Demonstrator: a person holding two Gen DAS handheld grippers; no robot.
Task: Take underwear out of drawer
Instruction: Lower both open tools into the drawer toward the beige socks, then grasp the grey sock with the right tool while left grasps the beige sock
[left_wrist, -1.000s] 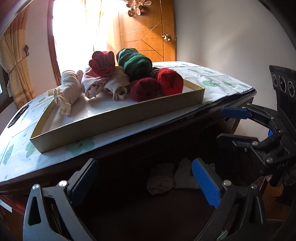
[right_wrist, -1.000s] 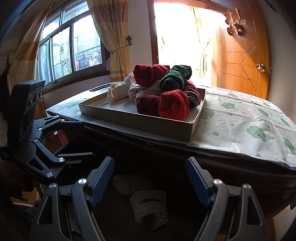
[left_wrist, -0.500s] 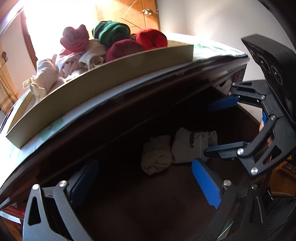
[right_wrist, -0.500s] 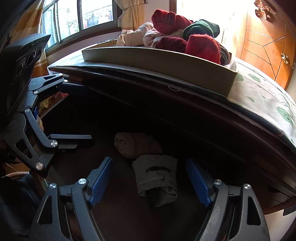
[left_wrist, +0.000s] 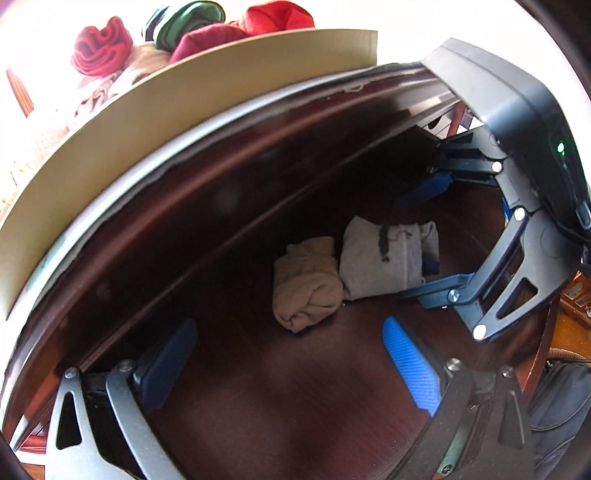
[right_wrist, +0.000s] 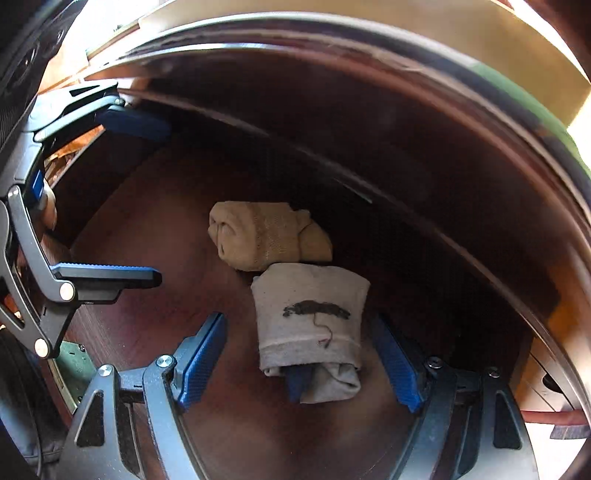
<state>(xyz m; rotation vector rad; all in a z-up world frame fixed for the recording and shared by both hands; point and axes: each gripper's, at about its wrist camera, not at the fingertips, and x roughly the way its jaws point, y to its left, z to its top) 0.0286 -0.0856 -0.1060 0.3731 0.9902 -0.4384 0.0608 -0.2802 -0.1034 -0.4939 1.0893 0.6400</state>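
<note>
Both grippers' jaws stood apart: right gripper (right_wrist: 299, 360) straddled the grey underwear roll (right_wrist: 310, 325), apparently untouched; left gripper (left_wrist: 288, 365) empty over drawer (left_wrist: 258, 387).

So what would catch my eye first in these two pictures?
Probably the two rolled underwear bundles lying side by side on the dark drawer floor: a tan roll and a grey roll with a dark print. The right gripper stands open on either side of the grey one, with the left gripper open nearby.
</note>
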